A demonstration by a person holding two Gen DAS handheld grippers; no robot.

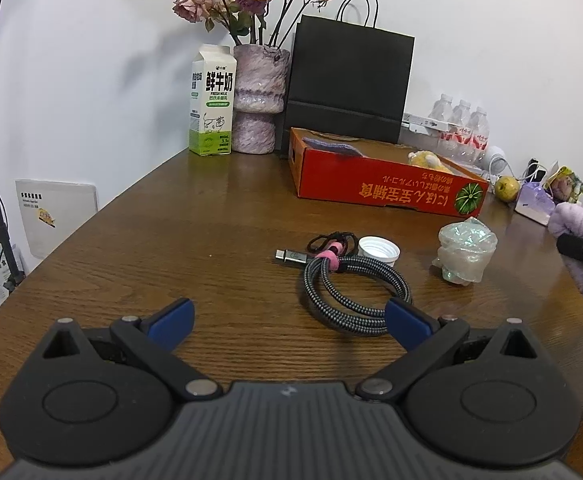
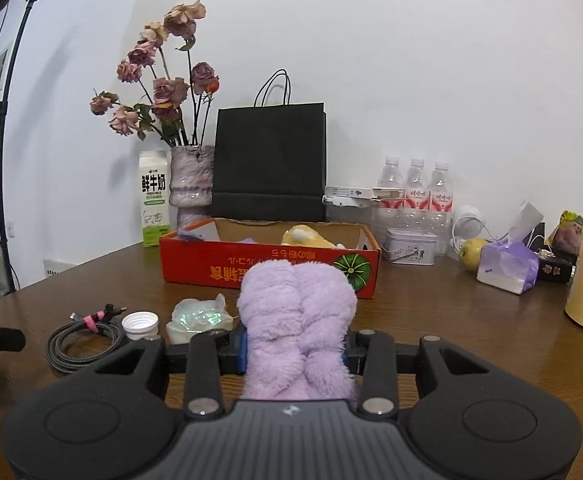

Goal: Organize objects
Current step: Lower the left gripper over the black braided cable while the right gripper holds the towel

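Between right tool (image 2: 294, 350) pads: purple plush (image 2: 297, 320) clamped, long axis pointing away; left tool (image 1: 289, 318) apart.

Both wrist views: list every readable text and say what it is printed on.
"鲜牛奶" and "FRESH MILK": milk carton.
"3.3g": same carton, near its base.
Upside-down yellow lettering on the red box: not surely readable.
Water bottle labels, grey tin, wall card: too small or blurred.
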